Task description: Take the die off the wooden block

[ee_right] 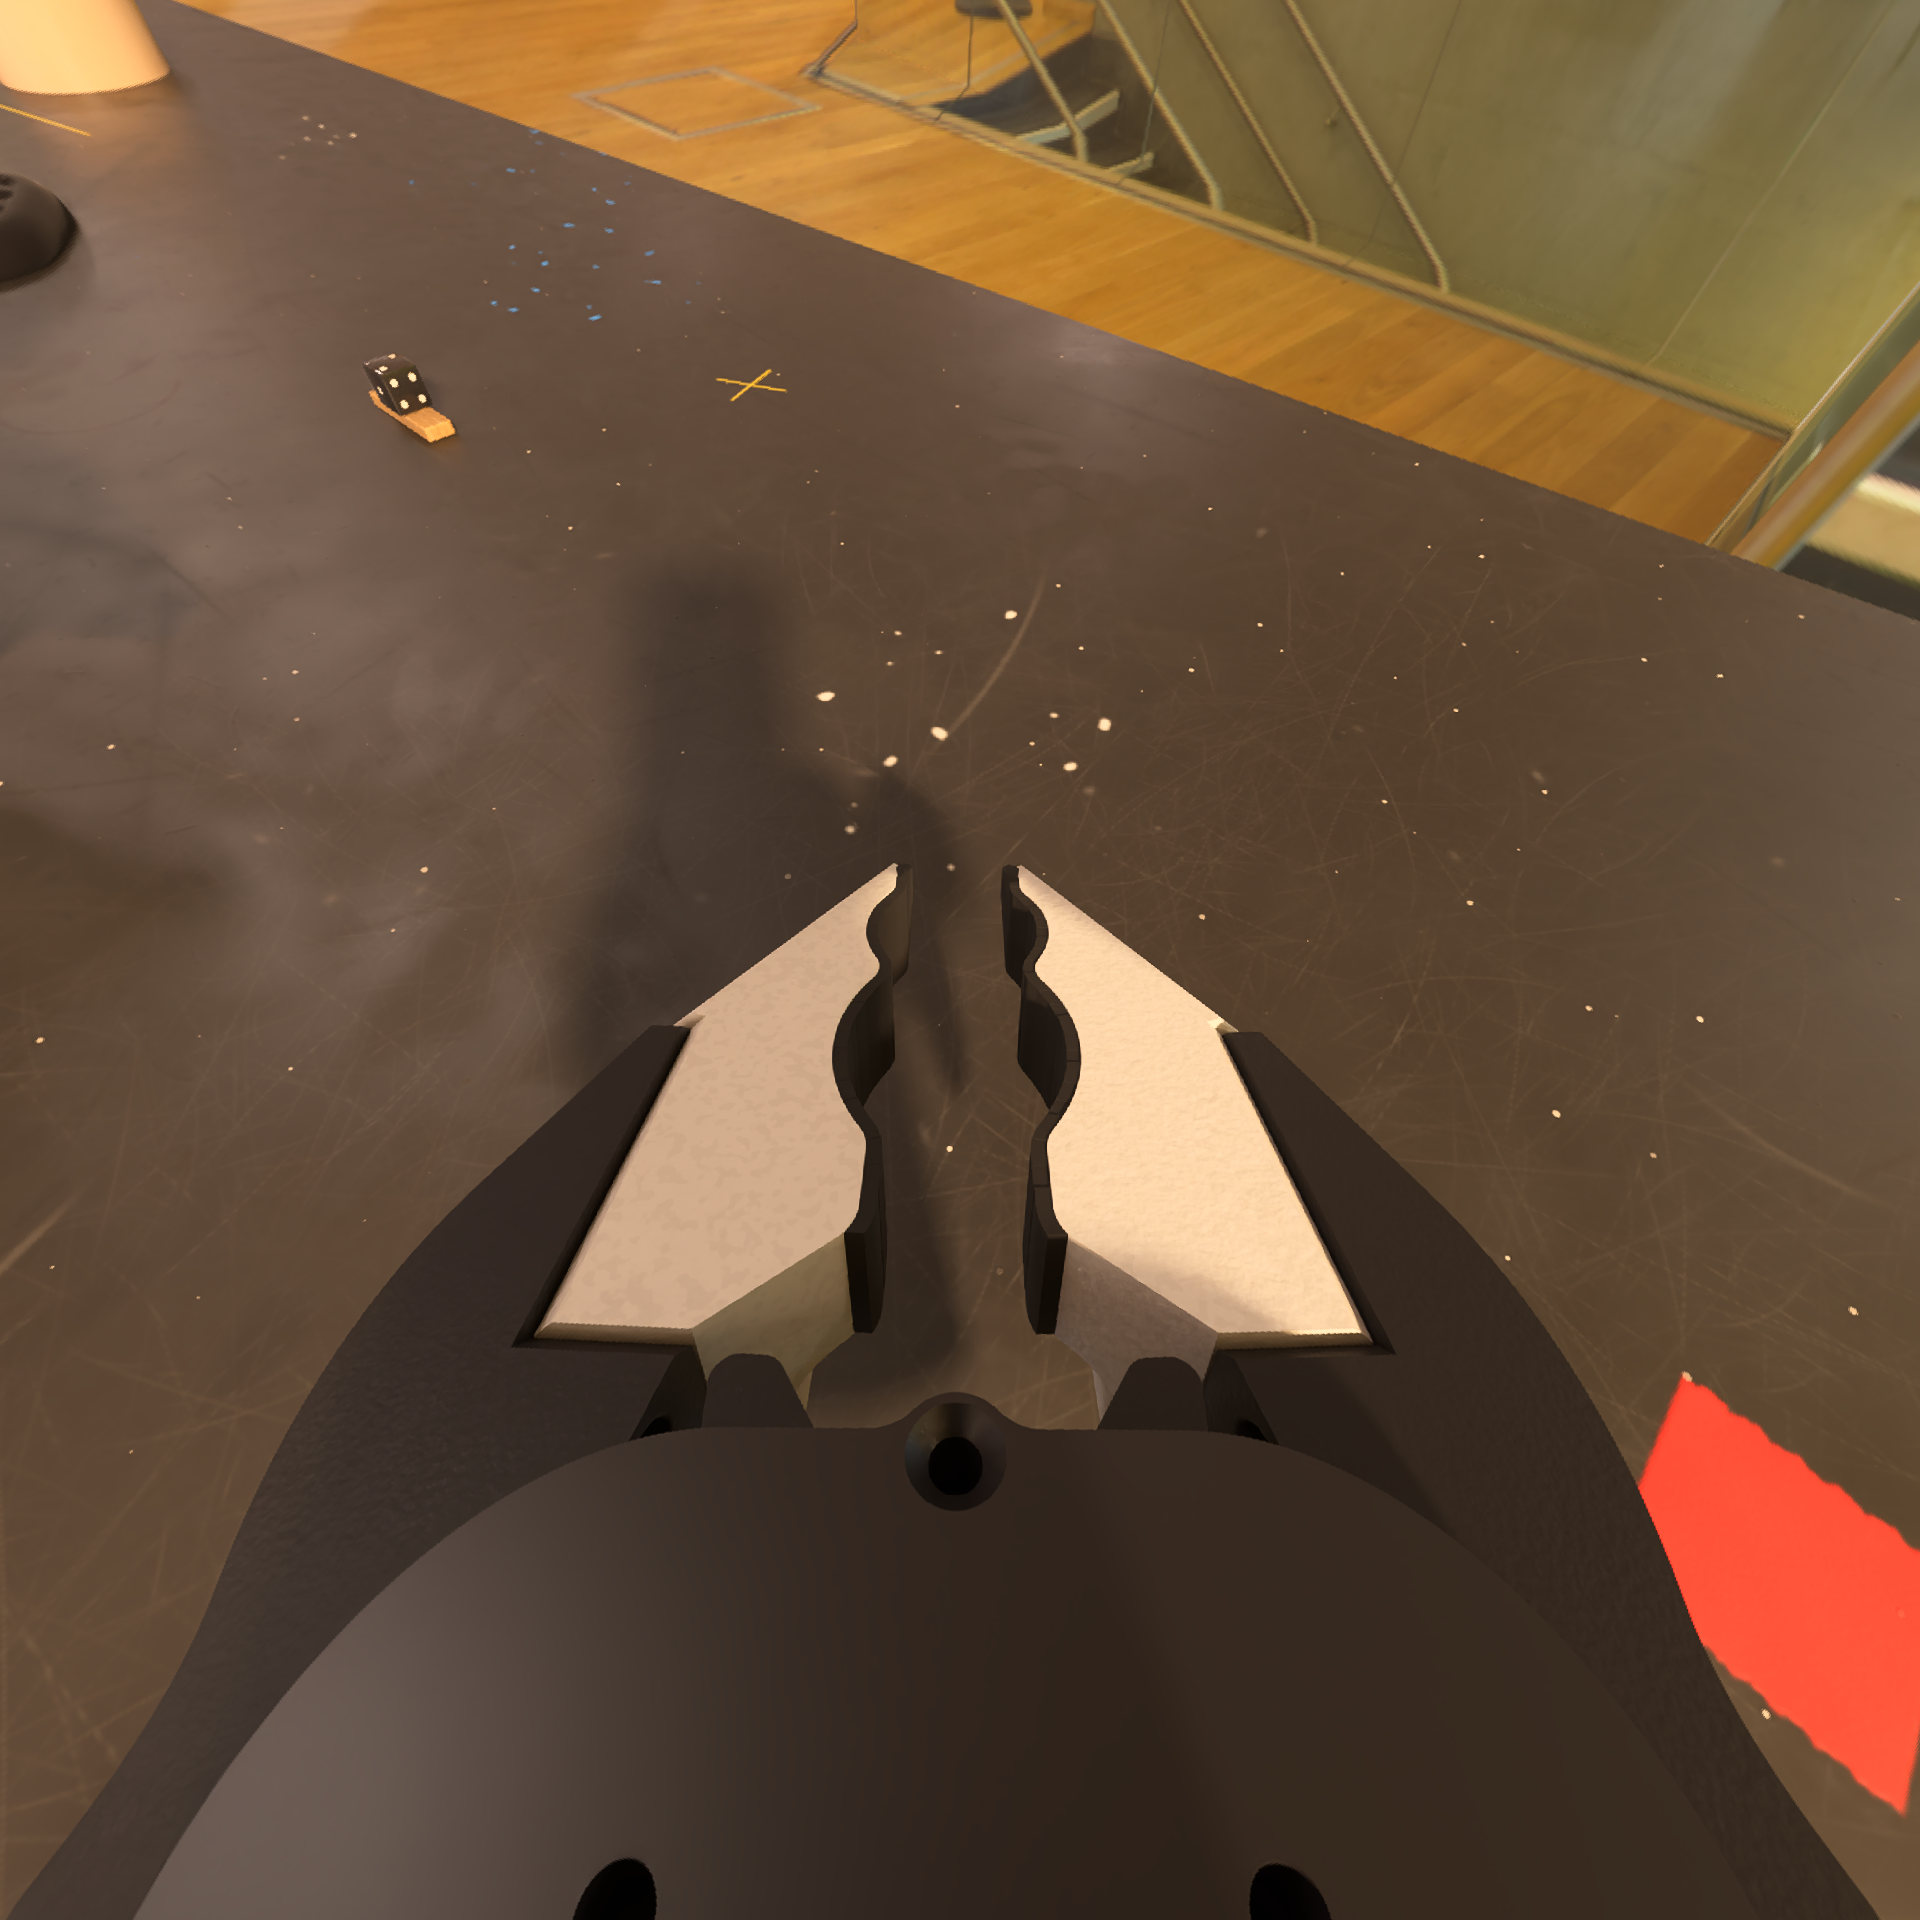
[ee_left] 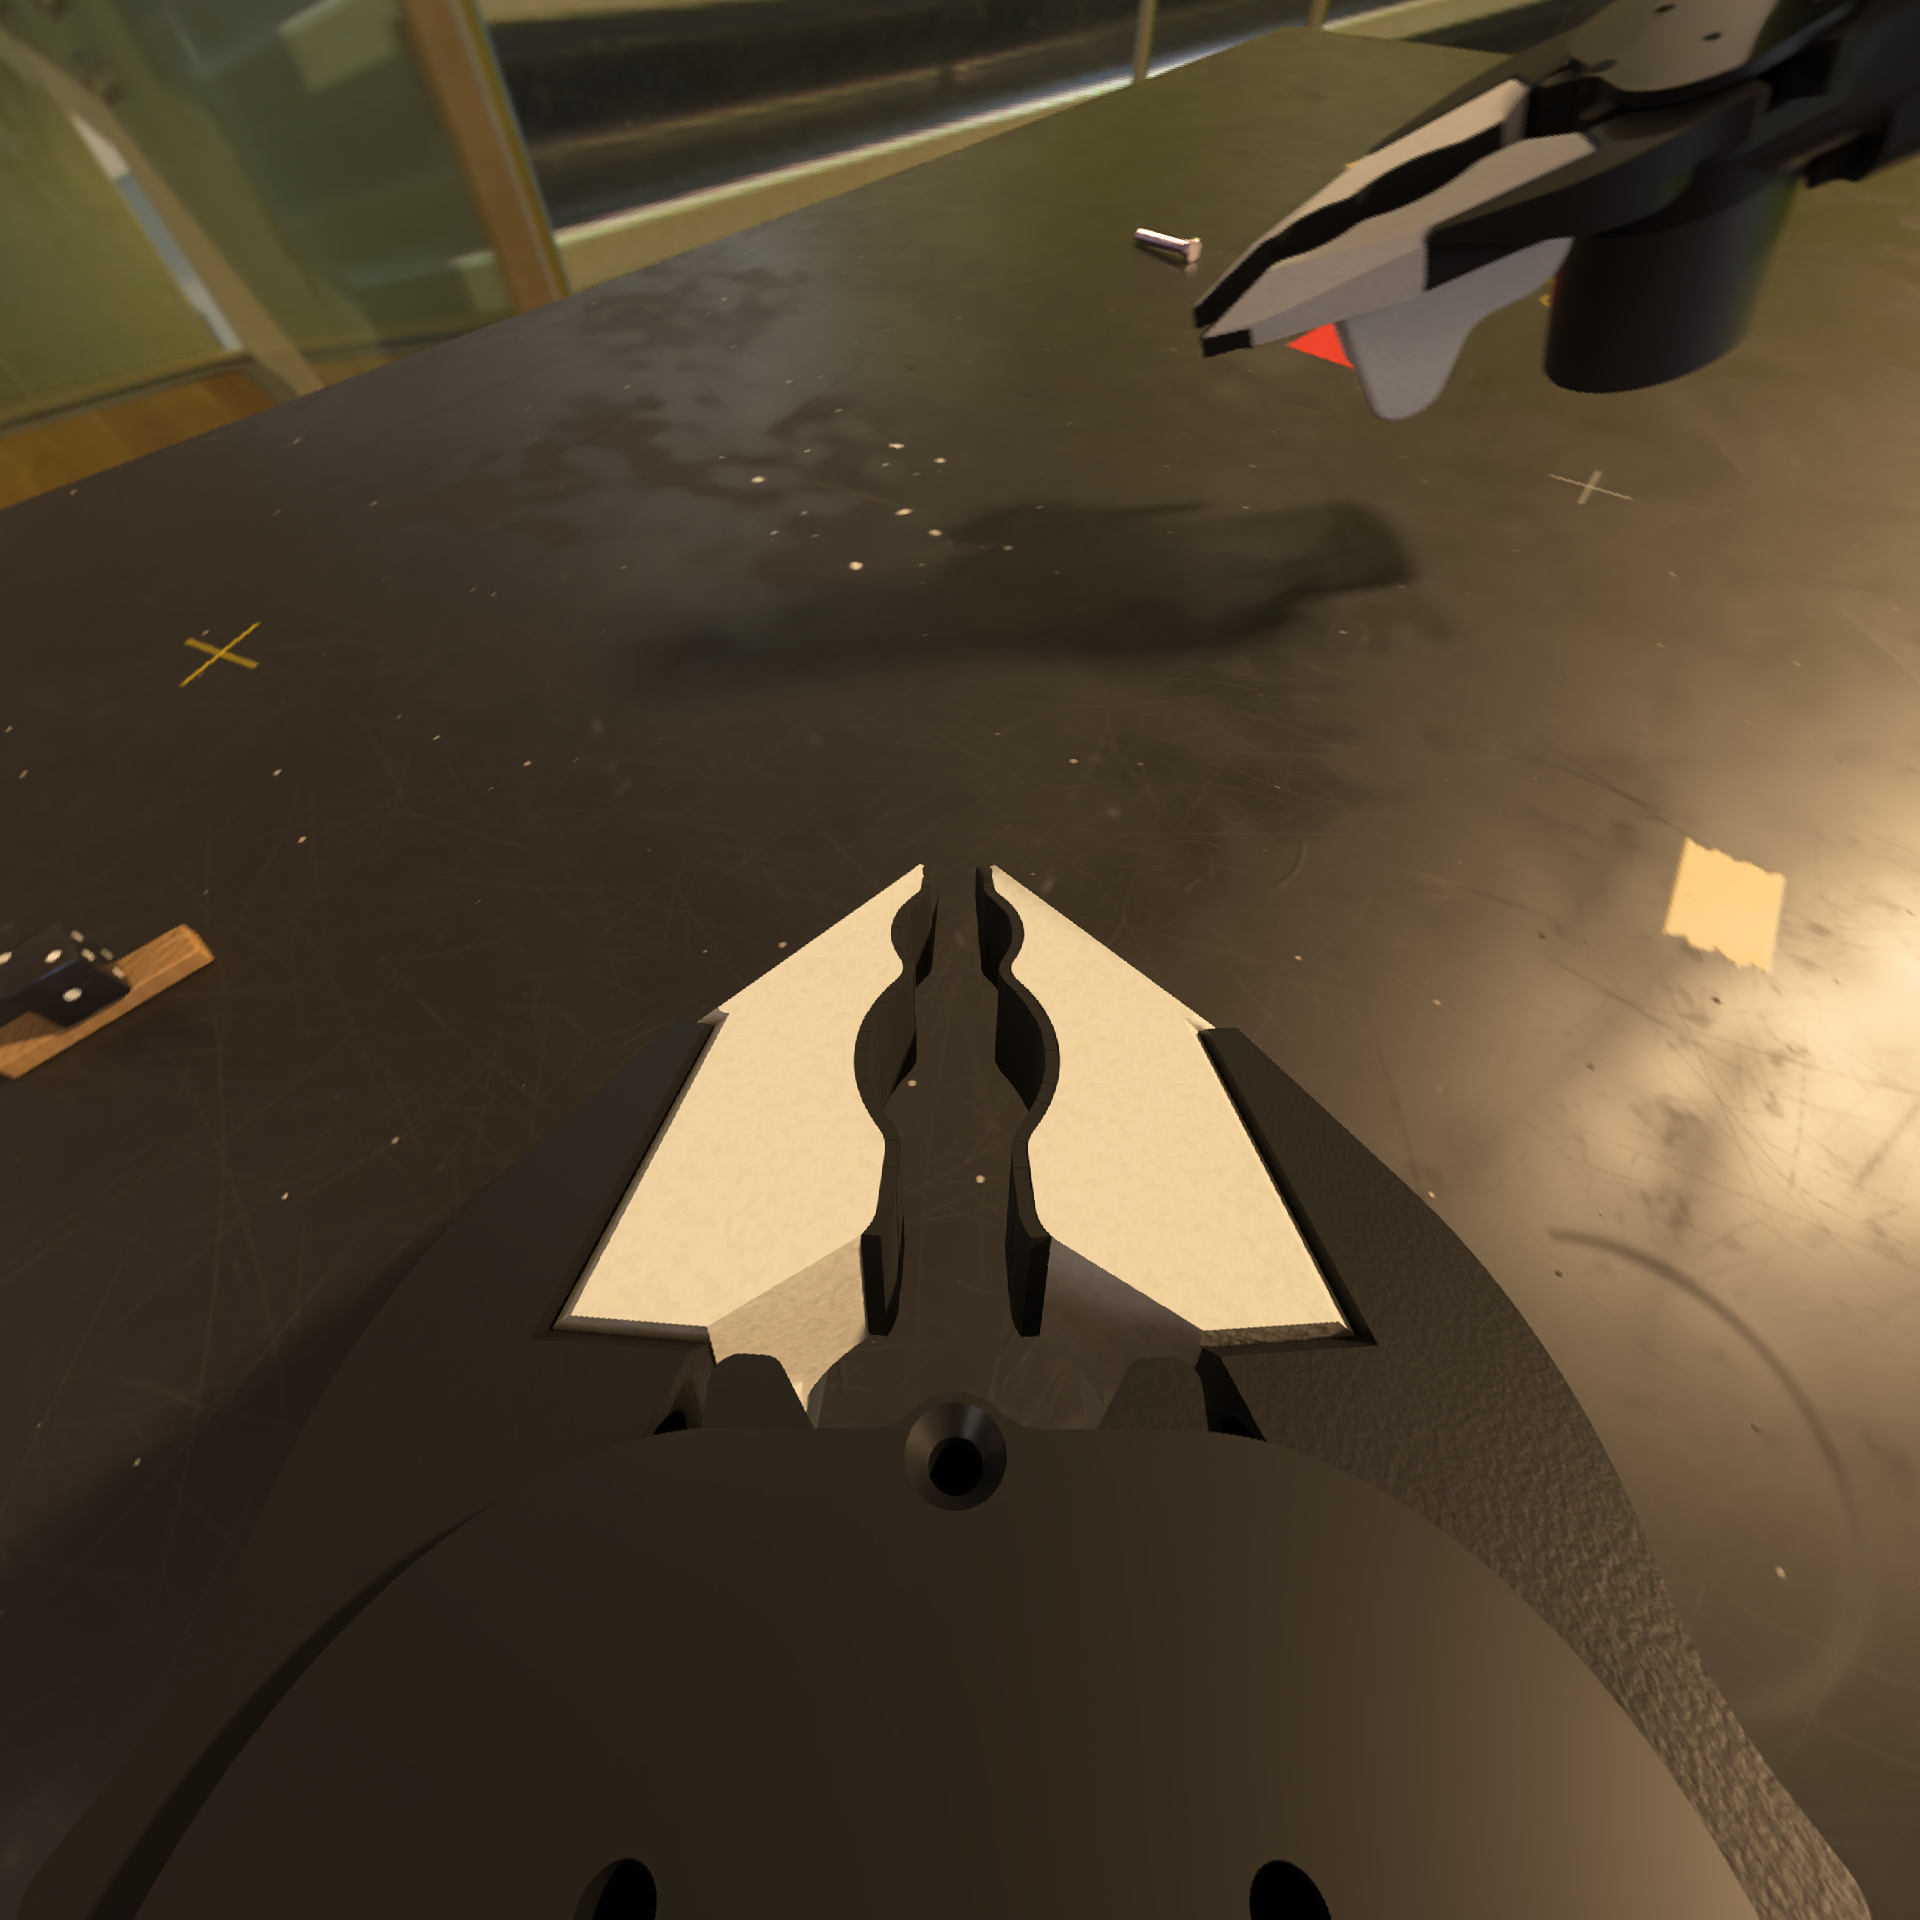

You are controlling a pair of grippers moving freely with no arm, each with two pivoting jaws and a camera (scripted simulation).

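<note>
Left gripper (ee_left: 957,871): I hold it above bare table (ee_left: 935,675); fingers nearly together, a thin slit between the tips, nothing in them.
Right gripper (ee_right: 957,871): I see its fingers a little apart, empty, over speckled table.
Red patch (ee_right: 1797,1579): flat on the table just right of my right gripper.
Tan patch (ee_left: 1725,902): flat, right of my left gripper, toward the table's right side in that view.
Die (ee_right: 397,382): black with white pips, resting on the block (ee_right: 428,421), which lies flat well ahead and left of my right gripper; both grippers are well apart from it.
Yellow cross (ee_right: 750,385): marked near the far edge, right of the die.
Screw (ee_left: 1168,244): small, lying toward the far edge in the left view.
</note>
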